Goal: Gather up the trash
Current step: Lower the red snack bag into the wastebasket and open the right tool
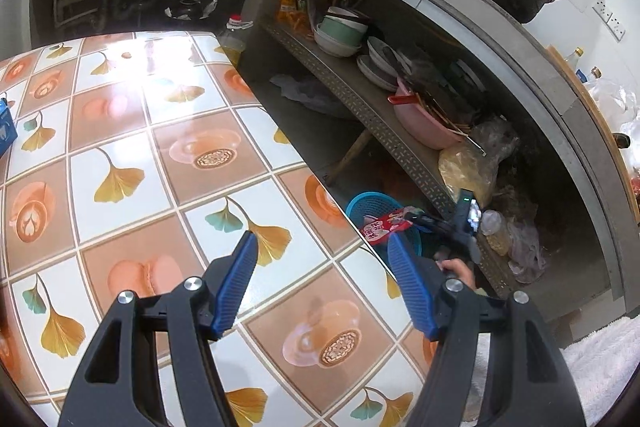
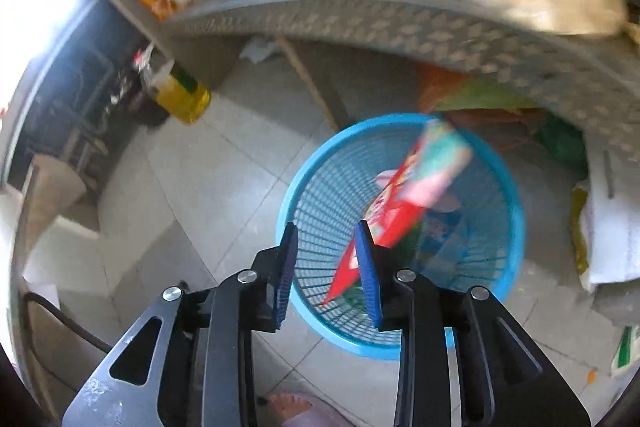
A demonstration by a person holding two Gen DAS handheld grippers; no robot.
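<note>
While the left gripper [image 1: 320, 259] is being held spread above the tabletop [image 1: 132, 155] patterned with ginkgo leaves and coffee cups, nothing is being gripped between its blue pads [image 1: 236, 283]. The right gripper [image 2: 326, 267] is being pointed down over a blue mesh basket [image 2: 508, 247] that is standing on the pale tiled floor [image 2: 200, 187] just in front of a perforated metal shelf [image 2: 400, 23]. Its jaws are being kept partly apart, and a red snack wrapper [image 2: 408, 195] is being seen beside the right-hand pad [image 2: 368, 275], slanting up over the basket's mouth; because of blur, it cannot be told whether the wrapper is touching that pad, but it is not being pinched by both. Other scraps are being seen at the bottom of the basket. From the left wrist view, the same wrapper [image 1: 384, 227] is being seen over the basket [image 1: 368, 203] past the table's edge, with the right gripper [image 1: 416, 217] at its end and a hand [image 1: 460, 271] below. Bowls [image 1: 340, 31] and a pink basin [image 1: 420, 127] are being stored on the shelf [image 1: 360, 107].
</note>
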